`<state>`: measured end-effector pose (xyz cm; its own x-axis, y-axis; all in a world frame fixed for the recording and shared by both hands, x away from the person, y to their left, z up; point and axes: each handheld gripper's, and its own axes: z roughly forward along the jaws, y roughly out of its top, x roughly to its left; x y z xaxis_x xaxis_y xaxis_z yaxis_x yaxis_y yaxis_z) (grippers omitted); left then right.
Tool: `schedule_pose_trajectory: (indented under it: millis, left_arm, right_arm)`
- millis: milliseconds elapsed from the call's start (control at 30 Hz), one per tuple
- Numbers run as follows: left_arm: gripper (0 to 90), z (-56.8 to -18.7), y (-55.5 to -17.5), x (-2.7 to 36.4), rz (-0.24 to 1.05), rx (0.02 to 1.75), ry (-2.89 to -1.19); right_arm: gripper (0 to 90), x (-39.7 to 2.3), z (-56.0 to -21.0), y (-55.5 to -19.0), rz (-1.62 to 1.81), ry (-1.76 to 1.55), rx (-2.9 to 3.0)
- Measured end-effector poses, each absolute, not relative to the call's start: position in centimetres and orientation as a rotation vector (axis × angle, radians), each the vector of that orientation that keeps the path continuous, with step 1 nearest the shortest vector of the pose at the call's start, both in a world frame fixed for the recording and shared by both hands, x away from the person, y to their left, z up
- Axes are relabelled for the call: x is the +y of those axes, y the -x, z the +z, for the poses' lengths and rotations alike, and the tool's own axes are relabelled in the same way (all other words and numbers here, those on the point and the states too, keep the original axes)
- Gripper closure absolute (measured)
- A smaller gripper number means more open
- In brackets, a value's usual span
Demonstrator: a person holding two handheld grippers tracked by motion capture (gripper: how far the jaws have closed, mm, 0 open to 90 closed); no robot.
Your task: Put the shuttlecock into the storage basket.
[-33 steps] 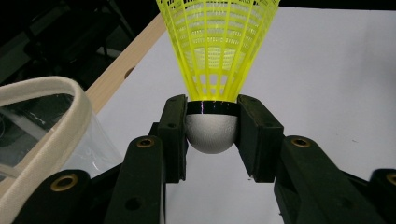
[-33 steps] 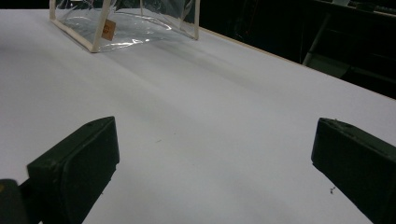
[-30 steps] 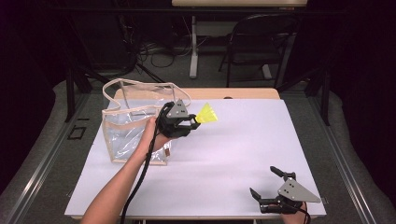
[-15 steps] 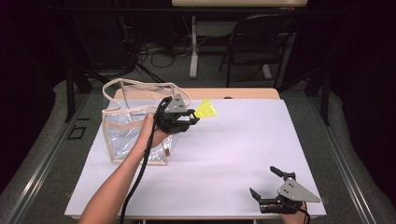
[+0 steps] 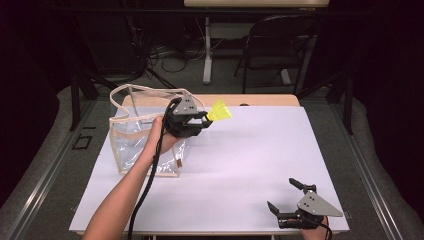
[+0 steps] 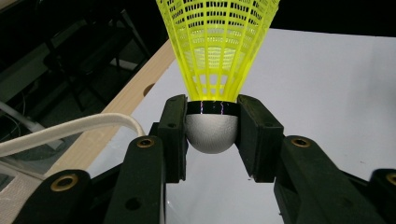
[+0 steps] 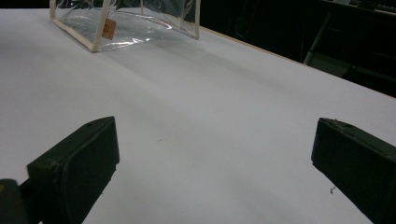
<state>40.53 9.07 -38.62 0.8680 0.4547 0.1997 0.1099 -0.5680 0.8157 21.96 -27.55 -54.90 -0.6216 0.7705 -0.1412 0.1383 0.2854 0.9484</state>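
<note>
A dark room with chairs and loose cables on the floor lies behind a wooden table (image 5: pixel 260 100) covered by one white sheet (image 5: pixel 240 160). On that sheet stands one clear plastic bag (image 5: pixel 135 140) with cream edging, and it serves as the landmark here.

There are two grippers, one bag and one shuttlecock. The left gripper (image 5: pixel 202 120) hangs just above the bag's right rim, held by a hand whose forearm crosses in front of the bag. Its jaws are clamped on the yellow shuttlecock (image 5: pixel 219 111), whose skirt points away from the bag to the right. The right gripper (image 5: pixel 282 197) sits well apart from the bag, at the sheet's near right corner, with its jaws spread wide and nothing between them.

The left gripper view gives the grip close up: the two black pads (image 6: pixel 173 135) press on either side of the shuttlecock's white rounded cork (image 6: pixel 211 133), with the netted skirt rising above, and a piece of the bag's cream strap (image 6: pixel 70 130) curves at the lower left. The right gripper view adds a small tan tag (image 7: pixel 109 29) on the bag's corner.
</note>
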Motion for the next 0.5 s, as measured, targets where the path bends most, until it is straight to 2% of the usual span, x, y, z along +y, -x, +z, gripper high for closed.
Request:
schedule_pose_trajectory:
  millis: [500]
  left_arm:
    - [65.1, -37.1, -41.1, 9.6, 0.520, 0.420, -2.120]
  right_arm:
    - [0.5, -27.6, -54.9, -22.0, 1.356, -0.811, 1.957]
